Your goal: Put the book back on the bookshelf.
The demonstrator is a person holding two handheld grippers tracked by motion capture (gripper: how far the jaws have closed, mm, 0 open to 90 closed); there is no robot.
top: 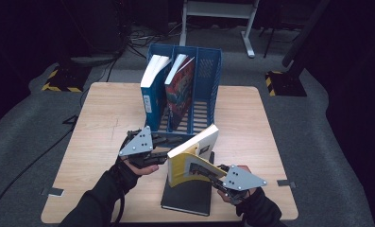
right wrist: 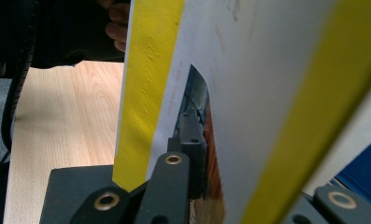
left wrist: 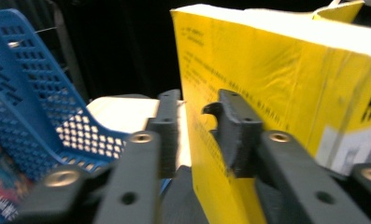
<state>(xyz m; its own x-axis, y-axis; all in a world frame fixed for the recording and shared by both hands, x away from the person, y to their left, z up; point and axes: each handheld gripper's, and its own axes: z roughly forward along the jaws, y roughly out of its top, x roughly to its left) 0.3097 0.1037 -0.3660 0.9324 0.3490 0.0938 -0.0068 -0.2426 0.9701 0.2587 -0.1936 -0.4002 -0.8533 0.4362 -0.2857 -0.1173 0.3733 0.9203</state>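
A yellow-covered book (top: 179,170) stands tilted on its lower edge on top of a black book (top: 187,198) that lies flat near the table's front. My right gripper (top: 201,169) is shut on the yellow book from the right; in the right gripper view one finger (right wrist: 191,140) presses against its cover (right wrist: 146,70). My left gripper (top: 168,149) is at the book's left edge. In the left gripper view its jaws (left wrist: 196,105) stand open around the edge of the yellow book (left wrist: 276,74), without pressing on it.
A blue file rack (top: 206,75) stands at the back of the wooden table (top: 105,123), just beyond the grippers. It holds a blue-spined book (top: 149,92) and a red-covered book (top: 181,87); its right slot is free. Grey floor surrounds the table.
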